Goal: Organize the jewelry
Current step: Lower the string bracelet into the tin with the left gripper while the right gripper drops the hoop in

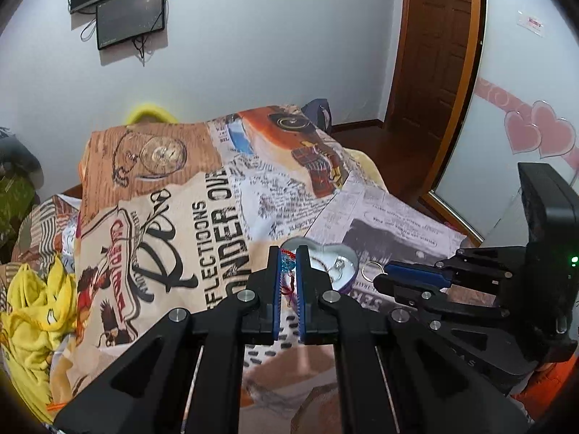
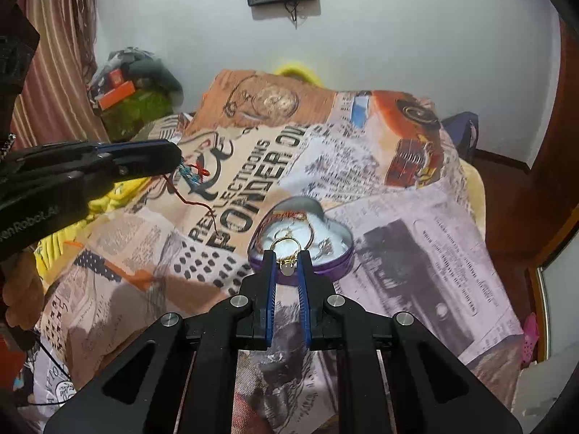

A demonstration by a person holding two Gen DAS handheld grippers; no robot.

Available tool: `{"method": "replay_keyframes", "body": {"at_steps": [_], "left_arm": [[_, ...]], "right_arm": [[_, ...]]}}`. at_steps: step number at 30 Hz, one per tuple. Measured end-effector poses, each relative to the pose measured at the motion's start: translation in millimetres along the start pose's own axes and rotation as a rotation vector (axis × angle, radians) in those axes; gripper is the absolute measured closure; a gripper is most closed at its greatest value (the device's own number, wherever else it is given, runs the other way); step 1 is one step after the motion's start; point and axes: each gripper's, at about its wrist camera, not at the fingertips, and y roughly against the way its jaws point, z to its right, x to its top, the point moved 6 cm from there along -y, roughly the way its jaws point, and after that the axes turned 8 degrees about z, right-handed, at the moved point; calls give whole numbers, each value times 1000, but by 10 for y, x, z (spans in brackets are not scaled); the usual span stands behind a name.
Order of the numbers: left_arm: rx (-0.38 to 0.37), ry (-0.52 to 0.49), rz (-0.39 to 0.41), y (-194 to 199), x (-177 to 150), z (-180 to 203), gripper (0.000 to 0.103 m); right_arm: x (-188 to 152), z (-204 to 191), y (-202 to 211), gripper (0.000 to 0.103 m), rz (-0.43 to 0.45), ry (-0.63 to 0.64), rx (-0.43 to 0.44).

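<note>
While the left gripper (image 1: 288, 271) pinches the beaded bracelet (image 2: 190, 175) and the right gripper (image 2: 287, 264) pinches the ring (image 2: 287, 249) above the heart tin (image 2: 336, 266), slack grip risks dropping either onto the blanket (image 2: 416, 271)

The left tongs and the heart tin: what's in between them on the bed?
Only bare printed bedspread, seen in the right wrist view. A red string dangles from the left tongs, short of the heart tin.

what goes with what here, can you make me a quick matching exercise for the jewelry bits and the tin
Things:
1. gold ring with a pale stone
2. blue beaded bracelet on red thread
3. purple heart-shaped tin
4. silver ring

States:
a. lying inside the tin
b. held in the left gripper
c. resting open on the printed bedsheet
d. held in the right gripper

Pairs: 1-d, 2-b, 3-c, 4-a
</note>
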Motion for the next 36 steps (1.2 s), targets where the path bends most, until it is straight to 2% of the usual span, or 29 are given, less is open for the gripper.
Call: {"method": "replay_keyframes", "body": {"at_steps": [9,19,36], "left_arm": [[-36,-4,23,-118,191,135,97],[-75,-13,5,-384,214,235,97],[-129,60,-203,-1066,-384,80,97]], "right_arm": [[211,108,140,93,74,-5,-27],[204,215,12,93,65,-23,-22],[-54,211,-474,93,-51,-25,20]]}}
